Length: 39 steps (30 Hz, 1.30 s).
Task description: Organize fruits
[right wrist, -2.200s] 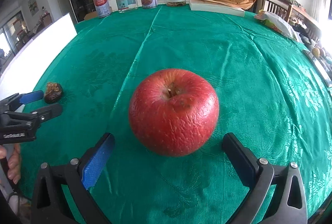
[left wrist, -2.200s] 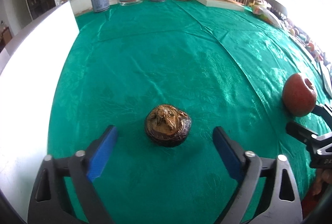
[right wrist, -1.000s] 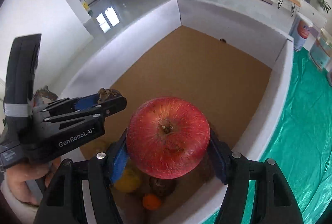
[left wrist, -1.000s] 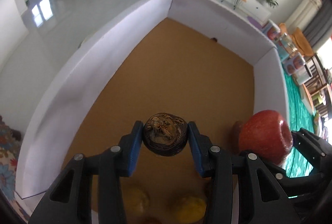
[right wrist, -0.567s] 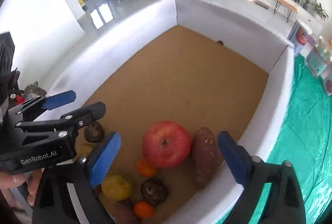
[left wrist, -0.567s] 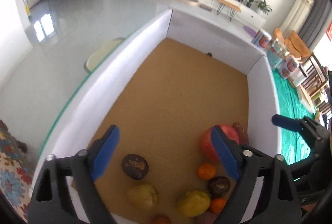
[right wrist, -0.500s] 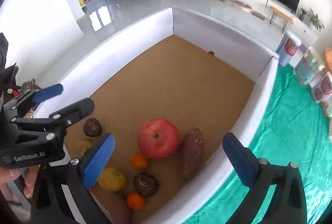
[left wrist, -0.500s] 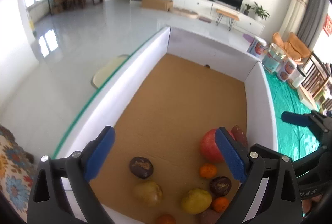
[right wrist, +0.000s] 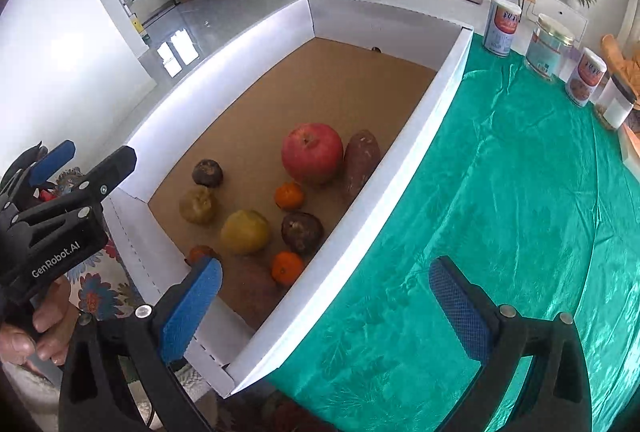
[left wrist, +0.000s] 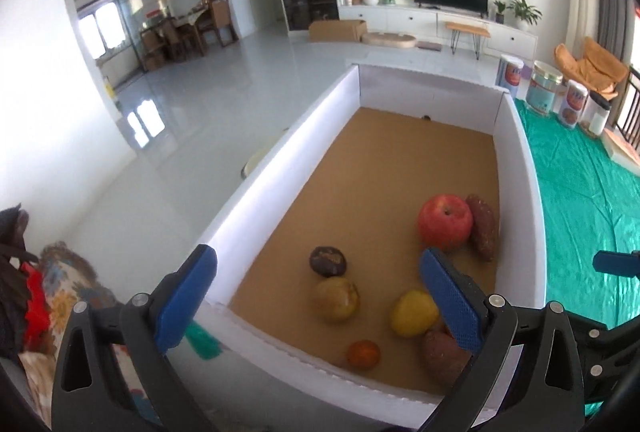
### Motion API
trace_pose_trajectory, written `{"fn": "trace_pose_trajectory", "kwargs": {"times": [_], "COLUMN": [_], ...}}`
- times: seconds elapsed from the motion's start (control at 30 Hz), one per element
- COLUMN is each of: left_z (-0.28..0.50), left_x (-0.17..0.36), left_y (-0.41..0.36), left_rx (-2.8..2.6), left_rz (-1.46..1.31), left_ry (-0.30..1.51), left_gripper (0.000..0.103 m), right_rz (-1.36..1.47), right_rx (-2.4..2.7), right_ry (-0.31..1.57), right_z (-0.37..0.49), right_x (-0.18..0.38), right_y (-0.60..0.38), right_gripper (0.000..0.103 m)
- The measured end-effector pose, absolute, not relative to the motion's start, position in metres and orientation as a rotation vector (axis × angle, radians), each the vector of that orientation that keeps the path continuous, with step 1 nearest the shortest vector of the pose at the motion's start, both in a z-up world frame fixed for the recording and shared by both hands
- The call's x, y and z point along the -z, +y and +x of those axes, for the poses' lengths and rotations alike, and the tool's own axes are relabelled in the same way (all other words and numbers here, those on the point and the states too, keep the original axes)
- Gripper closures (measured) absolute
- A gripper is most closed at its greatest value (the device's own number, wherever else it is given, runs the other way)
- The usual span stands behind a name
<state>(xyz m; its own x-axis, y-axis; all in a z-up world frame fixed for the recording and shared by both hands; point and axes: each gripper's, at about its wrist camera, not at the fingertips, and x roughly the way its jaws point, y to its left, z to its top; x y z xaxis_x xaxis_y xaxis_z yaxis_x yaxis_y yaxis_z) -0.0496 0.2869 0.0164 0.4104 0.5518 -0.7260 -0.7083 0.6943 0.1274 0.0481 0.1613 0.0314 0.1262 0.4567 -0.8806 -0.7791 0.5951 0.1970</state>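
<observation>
A white cardboard box (left wrist: 524, 167) (right wrist: 436, 99) with a brown floor holds several fruits. A red apple (left wrist: 445, 222) (right wrist: 312, 153) lies next to a sweet potato (left wrist: 482, 226) (right wrist: 361, 163). A dark brown round fruit (left wrist: 328, 261) (right wrist: 207, 172) lies to their left, with yellow fruits and small oranges nearer the box's front. My left gripper (left wrist: 316, 296) is open and empty above the box's near end. My right gripper (right wrist: 326, 306) is open and empty above the box's right wall and the green cloth.
A green tablecloth (right wrist: 520, 211) (left wrist: 580, 183) lies right of the box. Several tins and jars (right wrist: 548, 45) stand at its far end. Left of the box the table ends and the white floor lies below. A hand holds the left gripper's body (right wrist: 52, 232).
Both grippers opened and dropped their fruit into the box: the dark brown fruit from the left, the apple from the right. Both have since pulled back and up, the right one toward the cloth.
</observation>
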Motion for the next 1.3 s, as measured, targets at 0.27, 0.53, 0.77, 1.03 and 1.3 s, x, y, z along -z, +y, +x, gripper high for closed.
{"fn": "trace_pose_trajectory", "kwargs": {"times": [0.27,0.53,0.77,1.03,1.3], "left_z": [-0.063,-0.068,-0.069,-0.073,-0.077], "left_x": [0.001,0.006,0.001,-0.009,-0.01], "left_y": [0.297,0.297,0.295,0.297,0.304], "left_rx": [-0.817,-0.79,-0.757,-0.764,-0.73], "left_rz": [-0.255,-0.273,-0.286,-0.29,-0.324], "left_ry": [0.9,0.917,0.929,0.937,0.947], "left_gripper": [0.001,0.001,0.001,0.001,0.001], "right_rz": [-0.352,-0.347,-0.327,-0.315,-0.338], "right_rx": [-0.931,-0.91,-0.908,-0.925,-0.898], "right_ry": [1.113,1.119,1.119,1.133,1.119], "right_z": [0.036,0.028,0.023,0.013,0.009], "right_x": [-0.032,-0.038,-0.05,-0.057,-0.058], "right_y": [0.178,0.185,0.184,0.188,0.193], "right_gripper": [0.0,0.0,0.0,0.0,0.0]}}
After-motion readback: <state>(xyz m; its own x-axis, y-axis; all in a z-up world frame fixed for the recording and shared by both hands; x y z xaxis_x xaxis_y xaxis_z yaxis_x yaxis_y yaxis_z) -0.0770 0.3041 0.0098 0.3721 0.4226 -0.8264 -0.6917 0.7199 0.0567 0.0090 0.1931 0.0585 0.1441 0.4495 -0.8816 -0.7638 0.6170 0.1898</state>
